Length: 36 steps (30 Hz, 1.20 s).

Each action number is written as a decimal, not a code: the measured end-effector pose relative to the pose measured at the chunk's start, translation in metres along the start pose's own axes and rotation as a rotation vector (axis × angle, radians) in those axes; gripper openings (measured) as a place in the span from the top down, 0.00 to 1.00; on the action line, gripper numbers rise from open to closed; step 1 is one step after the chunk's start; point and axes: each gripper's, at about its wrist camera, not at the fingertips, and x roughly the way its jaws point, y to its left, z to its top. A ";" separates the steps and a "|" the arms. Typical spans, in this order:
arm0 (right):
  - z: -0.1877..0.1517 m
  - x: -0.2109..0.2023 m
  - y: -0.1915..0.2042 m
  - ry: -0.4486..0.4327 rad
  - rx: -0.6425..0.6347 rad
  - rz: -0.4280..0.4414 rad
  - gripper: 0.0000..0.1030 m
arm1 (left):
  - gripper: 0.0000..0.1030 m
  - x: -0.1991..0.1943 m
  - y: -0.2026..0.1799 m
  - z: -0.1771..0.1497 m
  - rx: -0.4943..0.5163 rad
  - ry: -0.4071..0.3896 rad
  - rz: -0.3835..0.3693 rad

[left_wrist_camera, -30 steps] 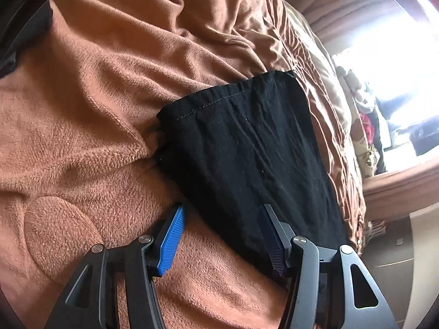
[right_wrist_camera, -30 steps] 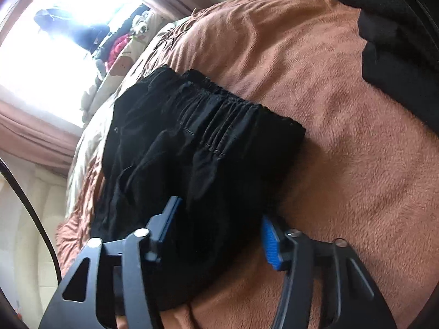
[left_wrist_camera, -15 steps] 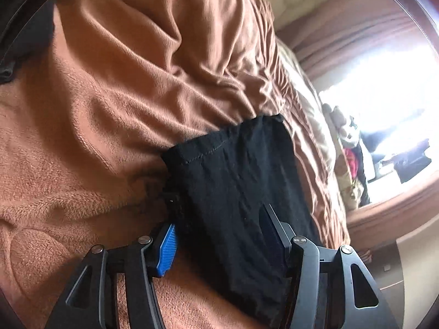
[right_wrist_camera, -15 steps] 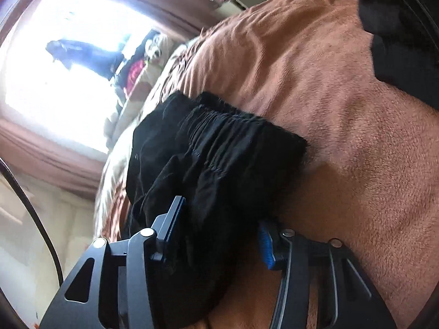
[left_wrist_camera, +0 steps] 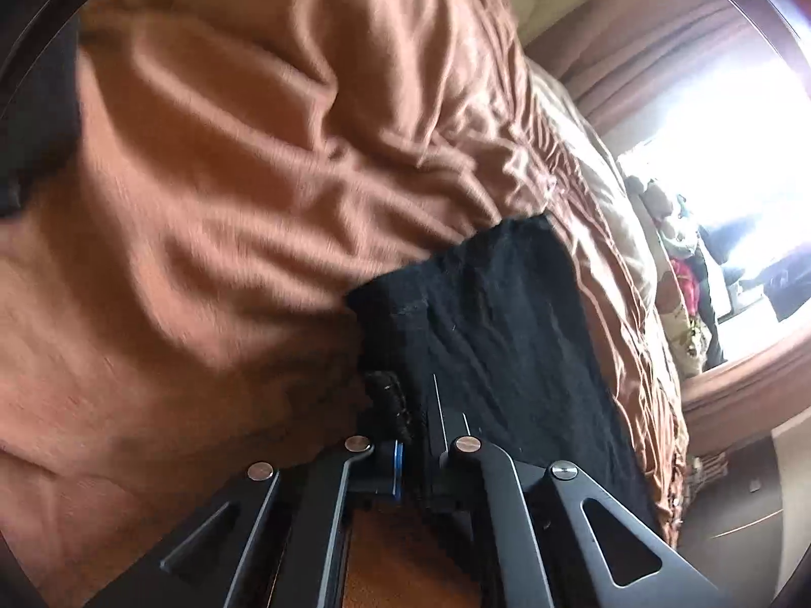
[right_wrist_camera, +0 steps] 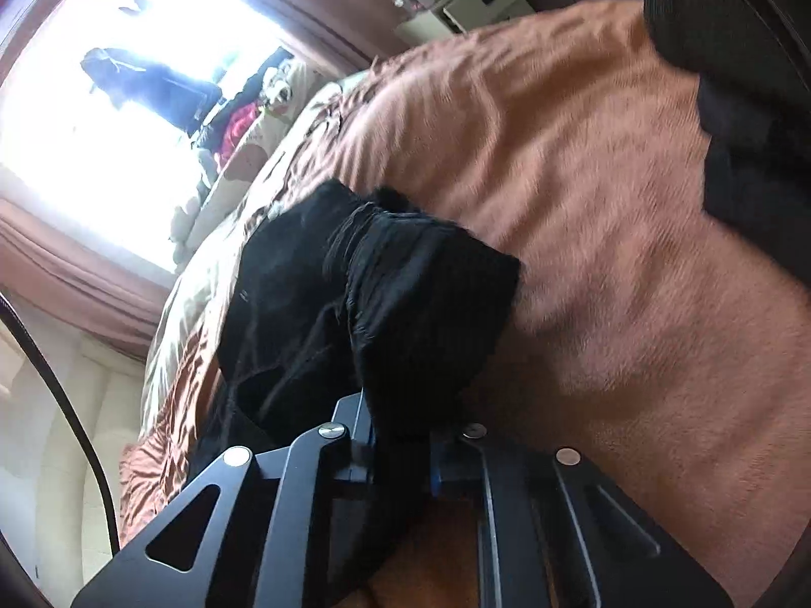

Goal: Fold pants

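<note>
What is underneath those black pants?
The black pants lie on a brown fleece blanket that spreads out all around them. Whatever is under the blanket is covered.

I am in a bedroom at home: a bed with a brown blanket (left_wrist_camera: 243, 213), curtains (left_wrist_camera: 674, 50), a bright window (right_wrist_camera: 101, 101).

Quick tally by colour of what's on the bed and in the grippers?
Black folded fabric pants: 1
Rust-orange fleece blanket: 1
Black two-finger grippers with blue pads: 2, the left gripper shut on the pants, the right gripper closing on them
Total: 4
</note>
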 end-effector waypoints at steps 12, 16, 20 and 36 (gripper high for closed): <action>-0.014 -0.068 0.023 -0.017 -0.072 0.052 0.91 | 0.96 -0.065 -0.036 0.021 0.044 -0.047 -0.042; -0.024 -0.089 0.017 0.011 -0.089 0.057 0.91 | 0.96 -0.088 -0.033 0.020 0.062 -0.044 -0.040; -0.021 -0.104 0.010 0.041 -0.098 0.048 0.91 | 0.96 -0.110 -0.026 0.021 0.072 -0.028 -0.041; -0.051 -0.172 0.000 0.151 -0.125 0.105 0.91 | 0.96 -0.228 0.052 0.022 0.001 -0.080 -0.044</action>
